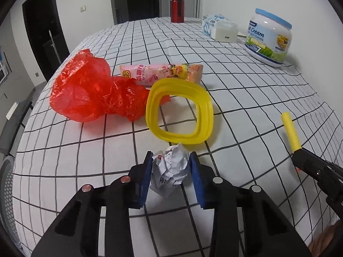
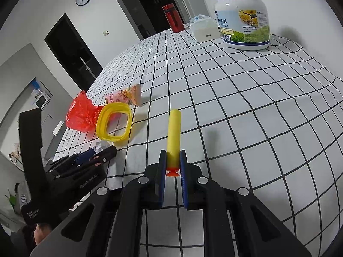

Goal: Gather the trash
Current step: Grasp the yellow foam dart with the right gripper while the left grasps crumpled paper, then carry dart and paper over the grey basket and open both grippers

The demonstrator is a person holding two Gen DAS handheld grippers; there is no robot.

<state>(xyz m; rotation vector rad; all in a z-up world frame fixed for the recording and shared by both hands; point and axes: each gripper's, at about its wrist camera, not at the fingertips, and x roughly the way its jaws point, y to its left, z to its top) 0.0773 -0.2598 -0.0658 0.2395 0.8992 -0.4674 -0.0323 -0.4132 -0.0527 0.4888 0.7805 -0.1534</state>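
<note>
While the left gripper [image 1: 169,171] is pinching the crumpled paper wad [image 1: 169,170] on the checked tablecloth [image 1: 246,98], lifting straight up should keep it from slipping; the lidded milk powder tub [image 1: 269,37] is hiding its contents.

Rightward, the right gripper [image 2: 173,162] is clamping the yellow foam dart [image 2: 173,135].
</note>
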